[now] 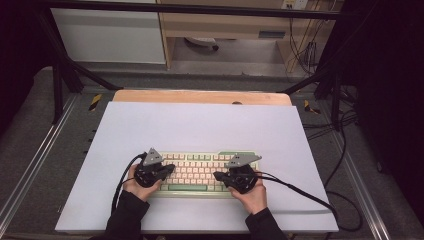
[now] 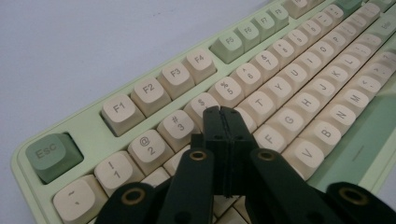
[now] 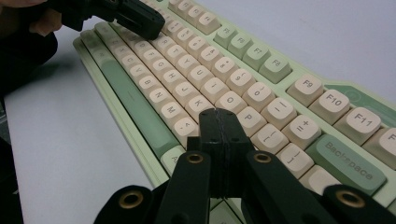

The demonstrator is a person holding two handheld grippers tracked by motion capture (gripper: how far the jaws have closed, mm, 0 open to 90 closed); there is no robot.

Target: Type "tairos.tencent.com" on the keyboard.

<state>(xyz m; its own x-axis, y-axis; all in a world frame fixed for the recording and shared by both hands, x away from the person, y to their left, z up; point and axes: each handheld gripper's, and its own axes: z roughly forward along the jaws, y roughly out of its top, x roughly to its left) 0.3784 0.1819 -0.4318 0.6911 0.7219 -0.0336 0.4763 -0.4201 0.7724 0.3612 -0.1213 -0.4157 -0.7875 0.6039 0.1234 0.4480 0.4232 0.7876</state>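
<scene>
Keyboard (image 1: 200,172) — pale-green plastic, cream keycaps — lies mid-mat between hands. Left gripper (image 2: 220,112) jaws together, right gripper (image 3: 219,114) same, empty — poke one key squarely with closed tips, avoid neighbours.

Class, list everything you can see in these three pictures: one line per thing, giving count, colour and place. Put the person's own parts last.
keyboard: one, pale green case with cream keys and green accent keys, on the near middle of the mat
mat: one, pale lilac-white, covering most of the table
table: one, light wood, its far edge showing beyond the mat
cabinet: one, white, on the floor behind the table
left hand-held gripper: one, black, jaws shut, over the keyboard's left end
right hand-held gripper: one, black, jaws shut, over the keyboard's right end
sleeves: two, black, entering at the near edge
</scene>
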